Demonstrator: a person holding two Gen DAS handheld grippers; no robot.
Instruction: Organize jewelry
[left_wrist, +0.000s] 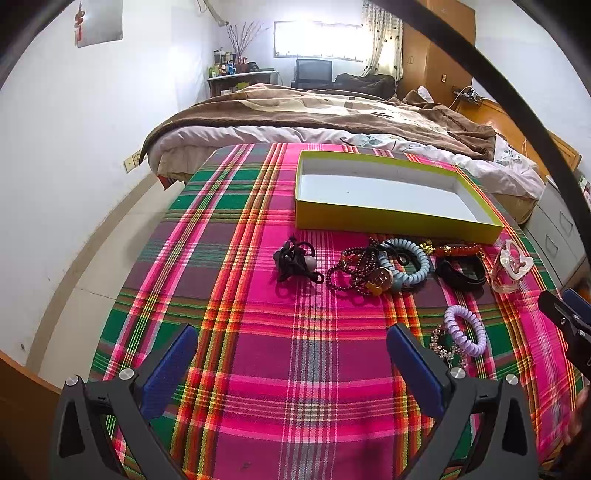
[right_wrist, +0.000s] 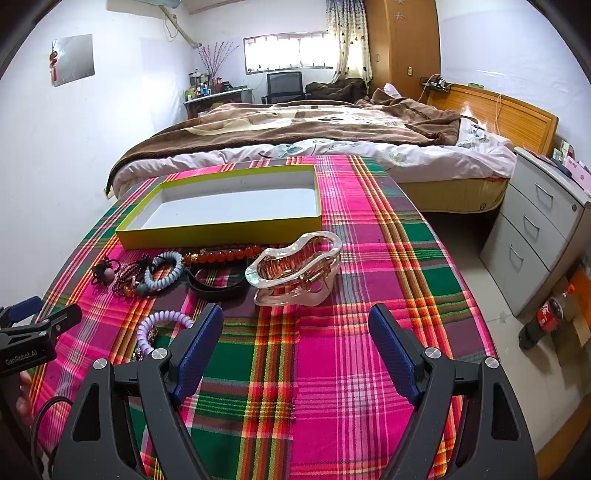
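Note:
An empty yellow-green box with a white floor lies on the plaid cloth. In front of it sit a black hair tie with a grey ball, dark bead bracelets, a pale blue coil tie, an orange bead bracelet, a black band and a clear pink claw clip. A lilac coil tie lies nearer. My left gripper is open over bare cloth. My right gripper is open just short of the claw clip.
The plaid-covered table stands against a bed with a brown blanket. A grey drawer unit and a cola bottle on the floor are to the right. A white wall runs along the left.

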